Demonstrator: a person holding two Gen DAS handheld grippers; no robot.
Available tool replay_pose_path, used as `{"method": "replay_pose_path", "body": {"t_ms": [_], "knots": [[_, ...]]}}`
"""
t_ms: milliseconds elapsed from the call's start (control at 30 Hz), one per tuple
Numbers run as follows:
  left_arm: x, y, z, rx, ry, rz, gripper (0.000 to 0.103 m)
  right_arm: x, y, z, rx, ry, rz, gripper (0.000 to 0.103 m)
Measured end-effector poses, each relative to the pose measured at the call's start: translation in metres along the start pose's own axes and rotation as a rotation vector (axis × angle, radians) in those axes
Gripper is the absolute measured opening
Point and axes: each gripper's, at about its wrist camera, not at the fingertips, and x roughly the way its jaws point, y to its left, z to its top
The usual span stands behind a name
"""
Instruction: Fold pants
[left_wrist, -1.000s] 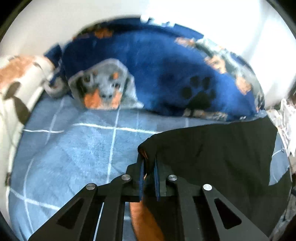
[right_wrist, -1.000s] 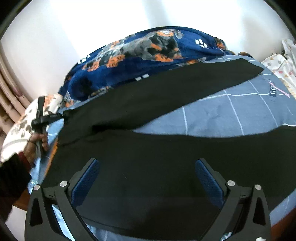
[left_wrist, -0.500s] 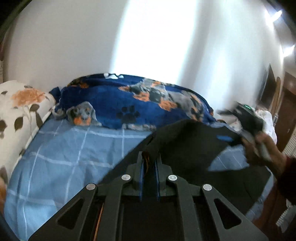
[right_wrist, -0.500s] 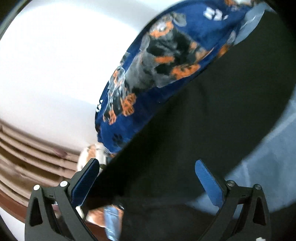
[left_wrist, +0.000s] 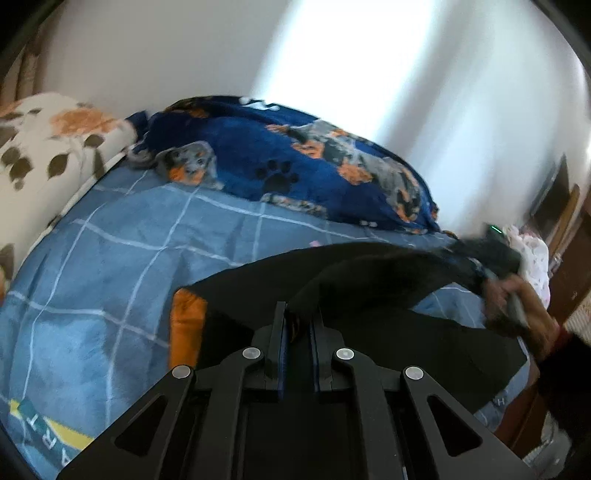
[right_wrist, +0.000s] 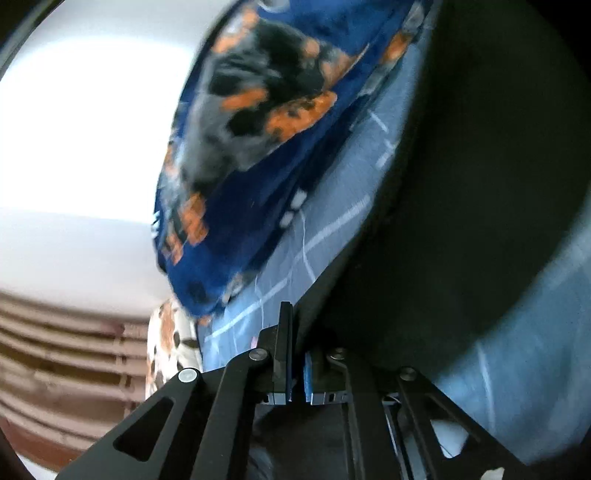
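The black pants (left_wrist: 369, 288) lie across the blue checked bedsheet (left_wrist: 110, 266), one fold lifted off it. My left gripper (left_wrist: 298, 317) is shut on a pinched edge of that fold, held above the bed. An orange patch (left_wrist: 186, 328) shows beside the pants' left edge. At the far right of the left wrist view a hand (left_wrist: 517, 302) holds my right gripper (left_wrist: 495, 251), blurred, at the other end of the raised fold. In the right wrist view my right gripper (right_wrist: 297, 332) is rolled sideways. Its jaws are closing, almost together, with the pants (right_wrist: 461, 184) edge between them.
A dark blue dog-print blanket (left_wrist: 295, 173) is heaped along the white wall at the back of the bed. A floral pillow (left_wrist: 44, 147) sits at the left end by a slatted headboard (right_wrist: 55, 350). Dark wooden furniture (left_wrist: 569, 258) stands past the bed's right end.
My left gripper has risen and swung right, lifting the pants' edge. My right gripper rolled, came to the raised fold, and its jaws went from wide open to nearly together on the cloth.
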Motion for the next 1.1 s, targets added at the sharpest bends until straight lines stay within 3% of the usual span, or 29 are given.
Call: {"method": "replay_pose_path", "body": {"t_ms": [267,500,667,767,800,833,1000,1100], "knots": [[-0.020,0.015,-0.027,-0.005,0.061,0.061,0.010,-0.079,-0.020,-0.121,-0.038,-0.014,-0.001,0.006],[-0.030,0.024,-0.063,0.000,0.119,0.104,0.012,-0.092,-0.063,-0.193,0.027,0.024,-0.051,0.005],[-0.029,0.025,-0.085,0.035,0.148,0.149,0.014,-0.086,-0.091,-0.211,0.068,0.049,-0.077,0.005],[-0.033,0.034,-0.090,0.036,0.158,0.224,0.025,-0.083,-0.098,-0.214,0.093,0.053,-0.066,0.005],[-0.035,0.040,-0.089,0.019,0.160,0.278,0.037,-0.083,-0.098,-0.216,0.088,0.052,-0.068,0.005],[-0.039,0.047,-0.088,-0.001,0.154,0.311,0.041,-0.083,-0.097,-0.217,0.078,0.051,-0.074,0.005],[-0.083,0.069,-0.069,-0.118,0.012,0.422,0.042,-0.085,-0.101,-0.218,0.078,0.049,-0.064,0.004],[-0.094,0.046,-0.057,-0.063,-0.038,0.389,0.042,-0.086,-0.102,-0.220,0.083,0.045,-0.054,0.004]]}}
